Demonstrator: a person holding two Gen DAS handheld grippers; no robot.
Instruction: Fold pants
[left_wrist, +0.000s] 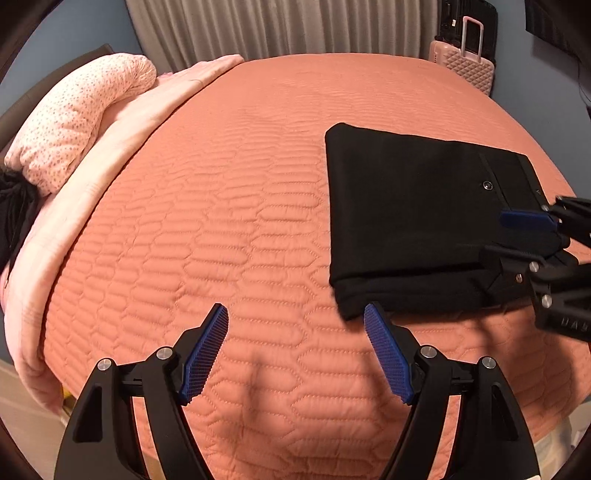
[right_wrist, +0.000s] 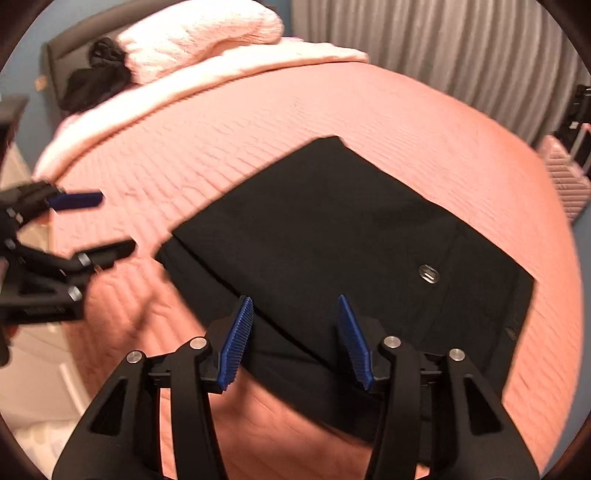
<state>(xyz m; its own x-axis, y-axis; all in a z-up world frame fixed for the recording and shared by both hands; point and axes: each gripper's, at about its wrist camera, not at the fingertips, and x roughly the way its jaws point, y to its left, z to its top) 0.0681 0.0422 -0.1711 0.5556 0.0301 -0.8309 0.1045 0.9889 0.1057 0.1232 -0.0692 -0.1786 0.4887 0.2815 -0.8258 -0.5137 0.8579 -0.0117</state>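
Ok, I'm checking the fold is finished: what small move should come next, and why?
Probably just draw both grippers back. The black pants already lie folded in a compact rectangle on the bedspread. The left hand-held gripper and the right hand-held gripper are both open and hold nothing.

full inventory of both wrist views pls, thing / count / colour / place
pants: 1, black, folded into a rectangle, right side of the bed
button: 1, silver, on the pants near the waistband
quilted bedspread: 1, salmon, covering the bed
blanket: 1, pale pink, across the head end
pillow: 1, pink speckled, on the blanket
dark garment: 1, black, crumpled beside the pillow
suitcase: 1, pink, quilted shell, on the floor past the far corner
curtain: 1, grey, pleated, behind the bed
left gripper: black with blue pads, open, over the bedspread by the pants' near corner
right gripper: black with blue pads, open, over the pants' near edge
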